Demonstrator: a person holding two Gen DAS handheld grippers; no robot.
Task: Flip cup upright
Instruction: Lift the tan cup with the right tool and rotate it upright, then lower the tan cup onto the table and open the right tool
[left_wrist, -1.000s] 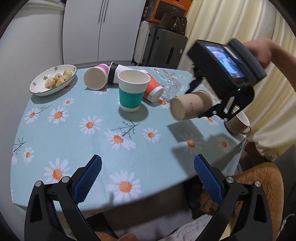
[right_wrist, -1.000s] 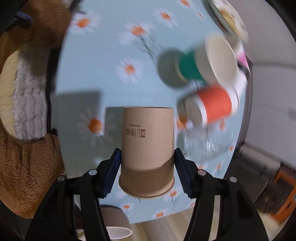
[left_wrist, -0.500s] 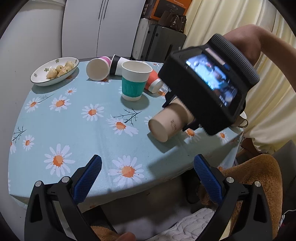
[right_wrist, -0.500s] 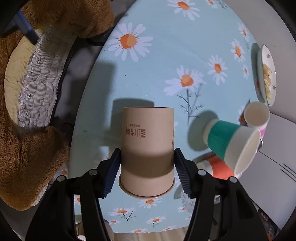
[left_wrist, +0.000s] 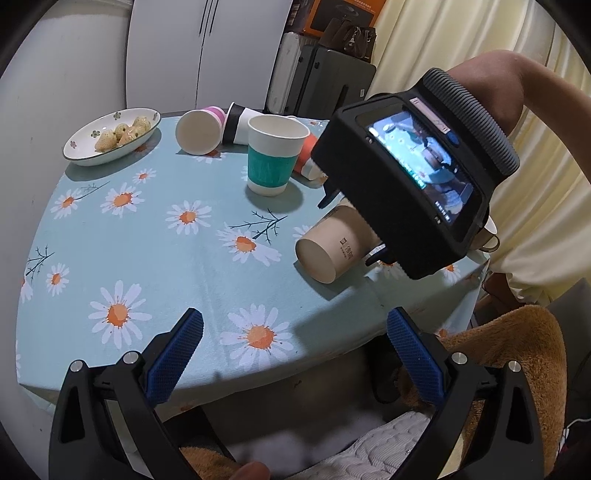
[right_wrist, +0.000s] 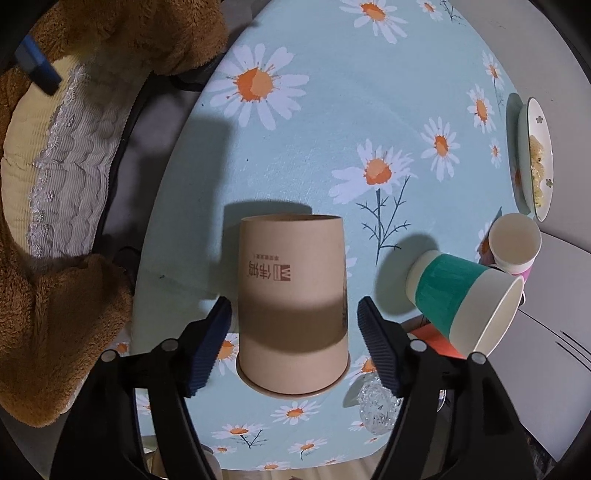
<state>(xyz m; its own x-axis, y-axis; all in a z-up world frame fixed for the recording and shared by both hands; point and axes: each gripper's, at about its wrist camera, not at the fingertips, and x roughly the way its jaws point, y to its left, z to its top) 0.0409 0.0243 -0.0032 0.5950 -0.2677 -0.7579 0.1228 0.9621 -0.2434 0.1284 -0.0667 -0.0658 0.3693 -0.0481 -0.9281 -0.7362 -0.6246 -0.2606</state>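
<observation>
A plain brown paper cup (right_wrist: 291, 306) (left_wrist: 334, 248) lies between my right gripper's (right_wrist: 294, 325) fingers, base end toward the table's near edge. In the right wrist view the pads stand a little off its sides, so the jaws are open. In the left wrist view the cup rests tilted on the daisy tablecloth (left_wrist: 155, 236), its rim end hidden under the right gripper's body (left_wrist: 410, 177). My left gripper (left_wrist: 293, 354) is open and empty at the table's front edge.
A teal-banded cup (left_wrist: 275, 155) stands upright mid-table. Pink (left_wrist: 199, 129), black-and-white (left_wrist: 240, 122) and orange (left_wrist: 306, 162) cups lie on their sides behind it. A dish of snacks (left_wrist: 110, 134) sits far left. A glass (right_wrist: 376, 402) and a mug (left_wrist: 487, 236) stand at the right edge.
My right gripper carried the brown cup down and toward the front of the table, then its fingers opened off the cup. The left gripper barely moved.
</observation>
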